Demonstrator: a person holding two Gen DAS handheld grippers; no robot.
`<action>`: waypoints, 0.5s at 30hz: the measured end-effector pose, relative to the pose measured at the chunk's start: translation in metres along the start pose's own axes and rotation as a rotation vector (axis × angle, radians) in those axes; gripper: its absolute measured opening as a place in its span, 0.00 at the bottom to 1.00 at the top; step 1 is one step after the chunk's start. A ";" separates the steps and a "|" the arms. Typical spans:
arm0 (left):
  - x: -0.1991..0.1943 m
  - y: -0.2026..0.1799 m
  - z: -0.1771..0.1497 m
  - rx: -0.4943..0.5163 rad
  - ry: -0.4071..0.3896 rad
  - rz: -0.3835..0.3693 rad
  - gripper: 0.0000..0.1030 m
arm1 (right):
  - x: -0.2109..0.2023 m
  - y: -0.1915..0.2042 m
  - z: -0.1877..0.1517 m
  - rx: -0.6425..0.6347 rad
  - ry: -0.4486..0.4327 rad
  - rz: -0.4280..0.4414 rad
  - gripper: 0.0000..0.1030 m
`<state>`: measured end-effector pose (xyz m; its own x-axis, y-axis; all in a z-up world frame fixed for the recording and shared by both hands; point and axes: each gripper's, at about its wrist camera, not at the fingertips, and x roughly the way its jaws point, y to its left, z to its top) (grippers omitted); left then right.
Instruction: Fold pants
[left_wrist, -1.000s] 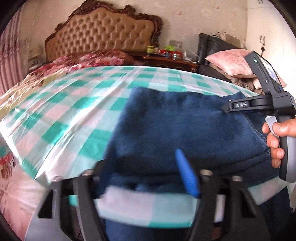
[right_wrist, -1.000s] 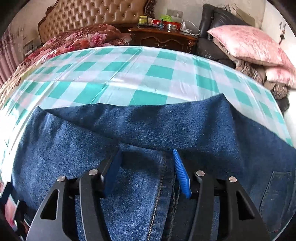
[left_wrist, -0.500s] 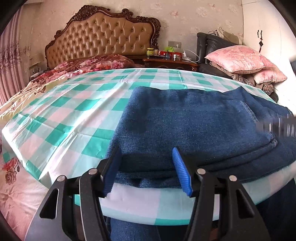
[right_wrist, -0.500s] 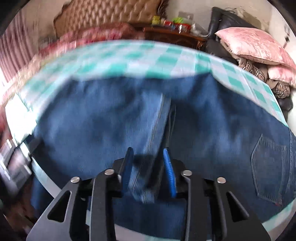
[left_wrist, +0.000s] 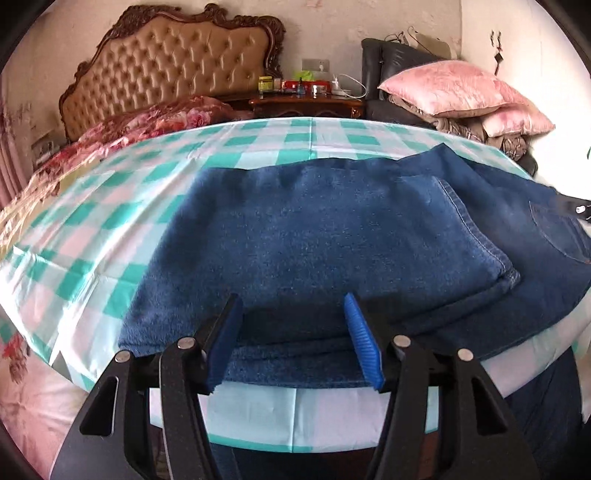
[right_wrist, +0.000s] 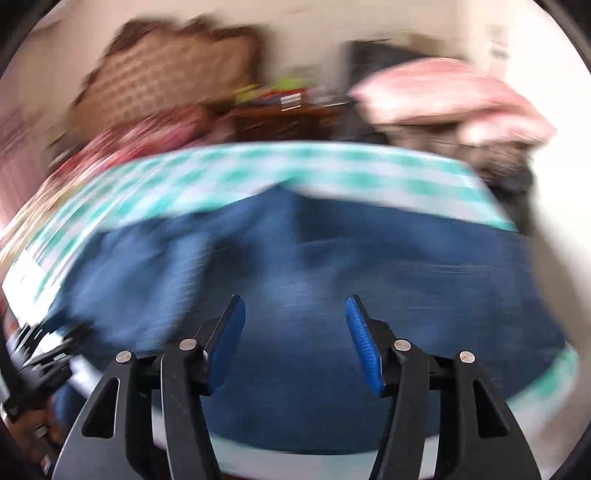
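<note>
Blue denim pants (left_wrist: 332, 236) lie folded on a table with a green and white checked cloth (left_wrist: 110, 206). One folded layer lies over the part with a back pocket (left_wrist: 554, 229) at the right. My left gripper (left_wrist: 291, 332) is open and empty at the near edge of the pants. My right gripper (right_wrist: 293, 332) is open and empty above the pants (right_wrist: 314, 280); that view is motion-blurred. The left gripper body (right_wrist: 40, 369) shows at the right wrist view's lower left.
A bed with a tufted headboard (left_wrist: 177, 70) and floral bedding (left_wrist: 147, 122) stands behind the table. A wooden nightstand (left_wrist: 306, 103) holds small items. Pink pillows (left_wrist: 454, 88) are stacked on a dark chair at the back right. The table's near edge (left_wrist: 295, 410) is just below my left gripper.
My right gripper has opened, let go of the denim and pulled back. My left gripper has opened wider and backed off slightly. The pants lie flatter on the table.
</note>
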<state>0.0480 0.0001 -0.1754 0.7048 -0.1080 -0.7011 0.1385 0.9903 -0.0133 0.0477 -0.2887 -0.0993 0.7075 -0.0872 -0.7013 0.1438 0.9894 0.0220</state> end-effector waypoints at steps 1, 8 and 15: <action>0.001 0.001 0.000 -0.001 0.005 -0.005 0.56 | -0.001 -0.030 0.003 0.048 -0.006 -0.052 0.53; 0.004 -0.001 0.001 -0.006 0.025 0.018 0.57 | 0.036 -0.171 -0.010 0.226 0.105 -0.292 0.47; 0.002 -0.004 0.011 -0.011 0.043 0.052 0.60 | 0.039 -0.178 -0.023 0.171 0.106 -0.313 0.45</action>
<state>0.0562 -0.0047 -0.1687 0.6800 -0.0531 -0.7313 0.0947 0.9954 0.0158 0.0340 -0.4657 -0.1467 0.5366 -0.3610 -0.7627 0.4617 0.8822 -0.0928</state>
